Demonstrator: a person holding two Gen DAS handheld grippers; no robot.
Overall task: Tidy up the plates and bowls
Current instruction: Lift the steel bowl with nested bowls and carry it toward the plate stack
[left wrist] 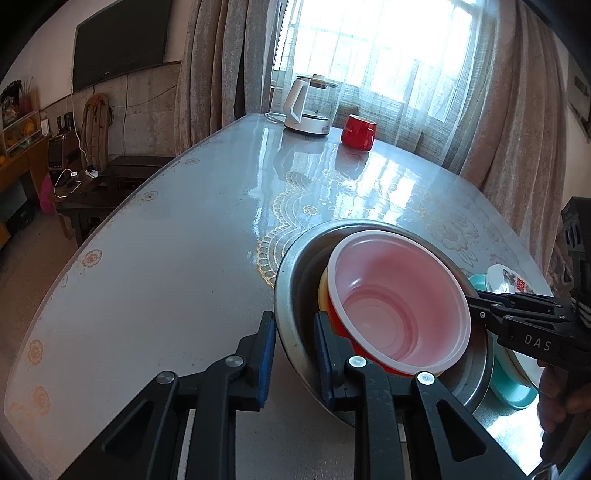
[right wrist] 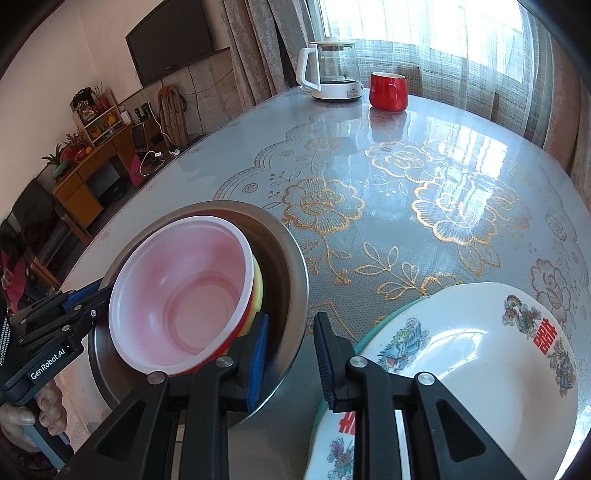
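Both claws spread, straddling steel basin (left wrist: 295,280) rim: my left gripper (left wrist: 295,354) near-left, right gripper (right wrist: 290,356) right; neither pinching.

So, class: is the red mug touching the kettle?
Apart. The left wrist view shows a strip of bare table between the mug and the kettle base.

- Ahead of the hand-held gripper, a bright window (right wrist: 424,33) behind sheer curtains (right wrist: 480,74).
- Far left, a dark television (right wrist: 171,38) on the wall.
- Below it, a wooden cabinet (right wrist: 92,177).
- Glossy floral bench (right wrist: 406,177) underneath.
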